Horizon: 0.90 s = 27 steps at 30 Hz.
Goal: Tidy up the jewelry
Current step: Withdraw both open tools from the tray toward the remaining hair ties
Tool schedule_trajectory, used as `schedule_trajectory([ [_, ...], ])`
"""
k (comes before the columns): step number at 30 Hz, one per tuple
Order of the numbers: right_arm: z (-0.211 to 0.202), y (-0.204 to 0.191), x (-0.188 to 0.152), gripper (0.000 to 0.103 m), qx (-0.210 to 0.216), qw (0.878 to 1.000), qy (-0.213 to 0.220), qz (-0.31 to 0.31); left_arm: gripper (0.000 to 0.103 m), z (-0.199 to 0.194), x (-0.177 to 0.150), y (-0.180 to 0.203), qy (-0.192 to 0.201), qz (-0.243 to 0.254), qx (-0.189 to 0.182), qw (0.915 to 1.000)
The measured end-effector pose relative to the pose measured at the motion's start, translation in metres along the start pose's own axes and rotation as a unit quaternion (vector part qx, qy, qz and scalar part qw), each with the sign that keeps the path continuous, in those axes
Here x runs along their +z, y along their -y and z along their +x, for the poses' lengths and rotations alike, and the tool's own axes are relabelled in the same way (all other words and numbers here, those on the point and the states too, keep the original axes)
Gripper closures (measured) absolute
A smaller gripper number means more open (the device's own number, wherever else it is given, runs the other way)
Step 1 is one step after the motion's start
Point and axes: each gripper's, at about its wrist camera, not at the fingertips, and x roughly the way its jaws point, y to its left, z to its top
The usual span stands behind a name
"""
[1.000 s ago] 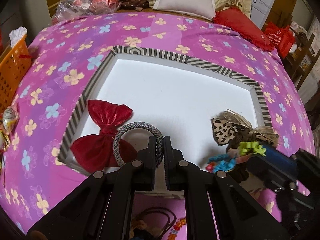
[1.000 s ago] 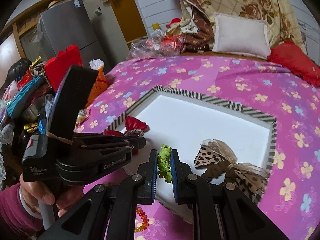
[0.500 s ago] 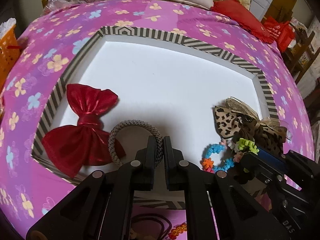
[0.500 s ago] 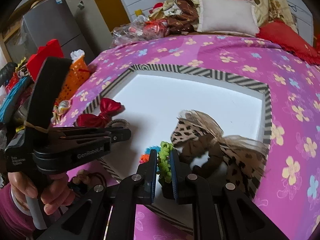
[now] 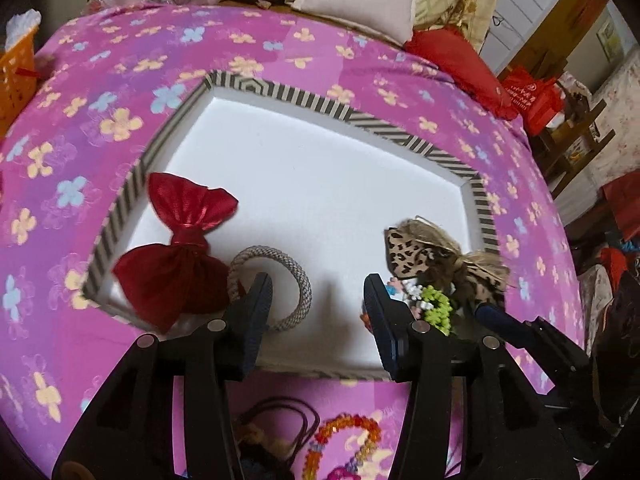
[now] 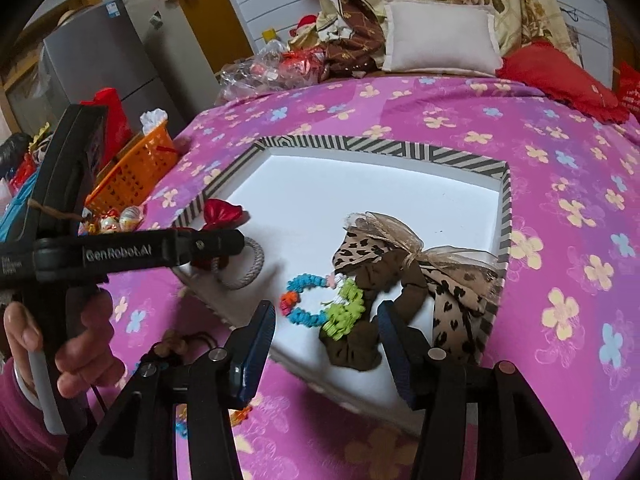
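Observation:
A striped-rimmed tray (image 5: 404,130) with a white floor lies on the pink flowered bedspread. Inside it are a red bow (image 5: 180,240), a grey braided hair tie (image 5: 298,276), a leopard-print bow (image 6: 400,264) and a colourful bead bracelet (image 6: 316,300). My left gripper (image 5: 318,300) hangs over the tray's near edge with its jaws opening; the grey tie lies loose by its left finger. The jaws of my right gripper (image 6: 325,312) are opening too. The bracelet rests on the tray floor between its fingers, and neither pad presses on it.
Dark hair ties (image 5: 272,412) and an orange bead bracelet (image 5: 344,436) lie on the bedspread in front of the tray. An orange basket (image 6: 136,168) stands at the bed's left edge. A white pillow (image 6: 440,36) and a red cushion (image 6: 560,76) lie at the far end.
Both grippers went from shut to open. The left let go of the grey hair tie and the right let go of the bead bracelet; both pieces now lie in the tray.

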Motion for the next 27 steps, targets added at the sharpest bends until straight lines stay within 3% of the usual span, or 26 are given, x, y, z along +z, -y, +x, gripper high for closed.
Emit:
schedule_trajectory([
  [4,-0.018,-0.016,-0.009,0.032,0.001,1.0,0.012,-0.022,0.056,-0.026,-0.009,-0.003,0.013,0.009,0.012,0.9998],
  [12,-0.036,-0.048,-0.038,0.032,0.005,0.998,0.008,-0.059,0.055,-0.062,-0.047,-0.034,0.016,-0.003,0.045,0.9989],
  [17,-0.034,-0.056,-0.057,0.032,0.022,0.998,-0.007,-0.052,0.055,-0.074,-0.078,-0.059,0.019,-0.019,0.09,0.9956],
  [27,-0.024,-0.075,-0.075,0.032,0.034,0.997,-0.029,-0.064,0.055,-0.059,-0.11,-0.081,-0.016,-0.068,0.082,0.9942],
])
